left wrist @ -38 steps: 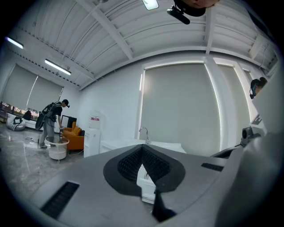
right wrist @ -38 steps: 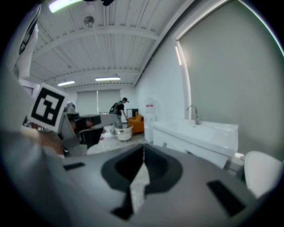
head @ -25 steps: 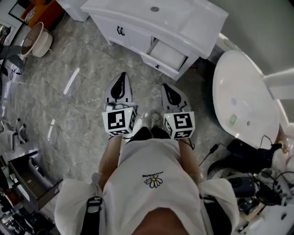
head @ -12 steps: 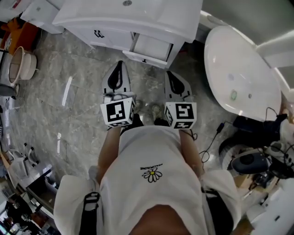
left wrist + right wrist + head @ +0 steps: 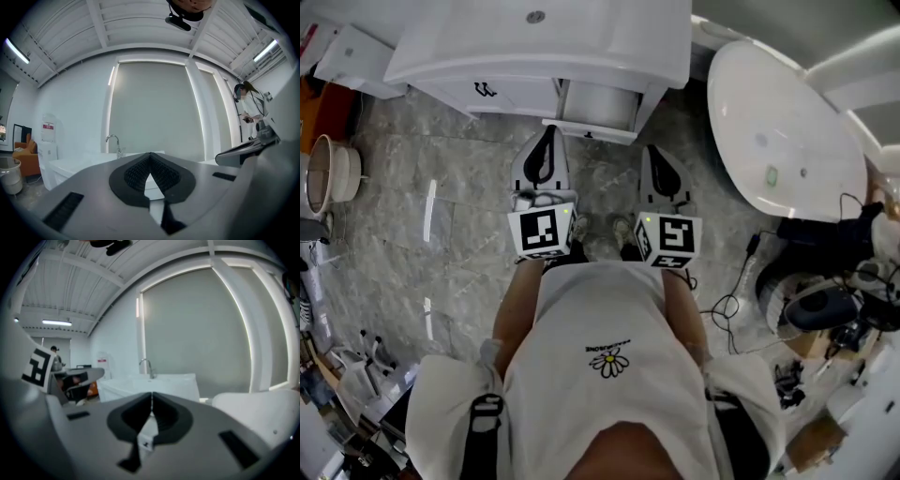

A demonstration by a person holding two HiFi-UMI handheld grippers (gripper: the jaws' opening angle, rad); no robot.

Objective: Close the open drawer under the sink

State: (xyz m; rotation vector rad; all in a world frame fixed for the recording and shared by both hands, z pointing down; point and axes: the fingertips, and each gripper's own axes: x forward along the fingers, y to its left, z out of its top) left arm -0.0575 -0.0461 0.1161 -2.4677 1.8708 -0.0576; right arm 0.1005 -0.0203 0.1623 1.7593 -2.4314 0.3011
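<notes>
The sink cabinet [image 5: 581, 37] is standing straight ahead, with a bathtub [image 5: 787, 131] sitting just right of it and leaving its front free. The drawer [image 5: 600, 103] is hanging pulled out of the cabinet's right half, below the sink. It is likely gliding lightly on runners and is stiff enough to take a flat push on its front panel, beside the small dark handle [image 5: 589, 134]. The left gripper [image 5: 548, 136] and right gripper [image 5: 654, 157] are pointing at the cabinet, both pinched together and carrying nothing, seemingly short of the drawer.
</notes>
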